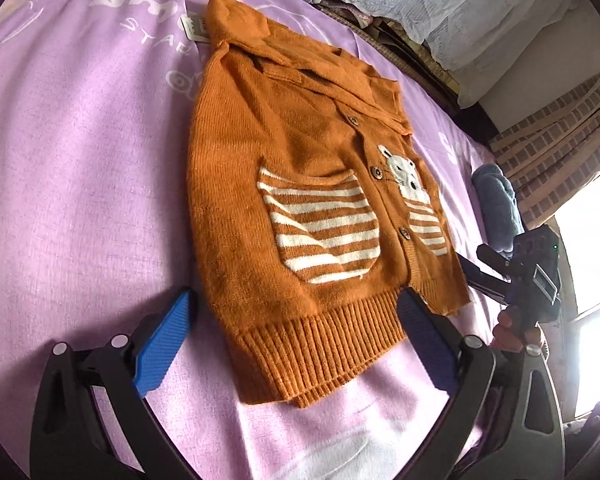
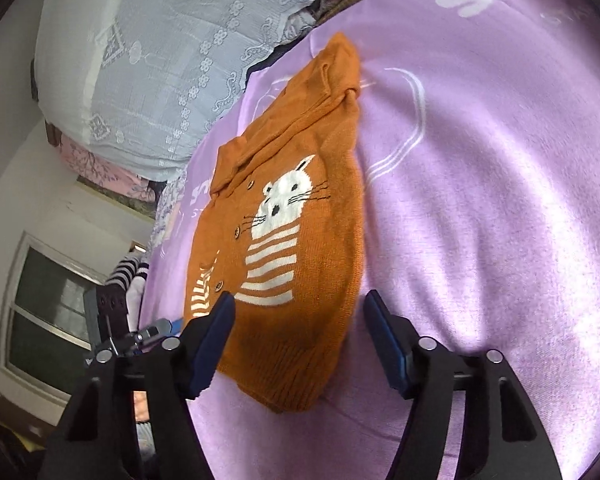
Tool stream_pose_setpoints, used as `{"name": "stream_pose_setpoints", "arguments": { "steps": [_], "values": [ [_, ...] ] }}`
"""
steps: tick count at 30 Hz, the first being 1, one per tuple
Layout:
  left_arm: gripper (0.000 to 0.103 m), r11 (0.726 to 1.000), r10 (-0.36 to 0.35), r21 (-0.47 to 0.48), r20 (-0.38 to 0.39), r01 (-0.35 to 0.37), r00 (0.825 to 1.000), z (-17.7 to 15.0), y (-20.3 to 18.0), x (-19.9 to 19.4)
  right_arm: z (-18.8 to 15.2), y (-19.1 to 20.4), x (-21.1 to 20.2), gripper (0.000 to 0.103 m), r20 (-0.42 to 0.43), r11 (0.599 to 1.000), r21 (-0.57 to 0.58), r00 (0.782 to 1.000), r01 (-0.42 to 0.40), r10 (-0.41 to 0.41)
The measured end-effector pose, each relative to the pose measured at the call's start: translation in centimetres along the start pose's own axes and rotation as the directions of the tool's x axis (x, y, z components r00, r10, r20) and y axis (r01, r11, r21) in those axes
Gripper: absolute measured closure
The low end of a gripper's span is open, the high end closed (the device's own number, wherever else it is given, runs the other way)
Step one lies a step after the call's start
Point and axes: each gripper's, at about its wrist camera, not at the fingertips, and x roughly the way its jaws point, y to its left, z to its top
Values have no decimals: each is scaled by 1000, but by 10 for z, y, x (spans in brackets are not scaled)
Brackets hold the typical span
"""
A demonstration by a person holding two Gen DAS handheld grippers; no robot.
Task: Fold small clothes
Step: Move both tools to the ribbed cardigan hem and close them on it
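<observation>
Cardigan (image 1: 300, 200) lies flat on my sheet (image 1: 80, 200), hem at six o'clock between both grippers' (image 1: 296, 344) (image 2: 300, 332) parted, empty jaws, ready for folding.

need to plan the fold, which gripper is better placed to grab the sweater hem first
Left, probably: the left gripper straddles the orange sweater at its ribbed hem. The right gripper has only the hem's corner between its fingers.

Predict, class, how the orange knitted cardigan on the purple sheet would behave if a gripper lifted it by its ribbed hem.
The cardigan is soft knit with its sleeves already folded in, so it would probably droop and unfold rather than hold shape. Its ribbed hem looks thick and textured, so the pads should grip without slipping. Pushed, it would likely bunch on the purple sheet instead of sliding.
</observation>
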Motion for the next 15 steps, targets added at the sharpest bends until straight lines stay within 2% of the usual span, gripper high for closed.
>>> {"name": "stream_pose_setpoints", "arguments": {
  "steps": [5,11,12,14,15],
  "values": [
    [6,999,-51,13,-15,51,999,5,-5,7,2,-2,9,40,-21,1000,14,1000,-11,12],
    [6,996,-61,57,-10,61,998,10,-18,17,-8,18,24,37,-71,997,-63,997,-44,39],
    [9,995,-86,59,-8,86,996,9,-19,15,-9,20,25,37,-75,996,-71,996,-46,41],
    [22,991,-119,59,-16,120,993,8,-20,15,-10,21,26,39,-78,996,-74,996,-47,42],
    [32,992,-110,63,-24,112,994,7,-21,16,-9,21,25,40,-76,997,-68,996,-48,43]
  ]
}}
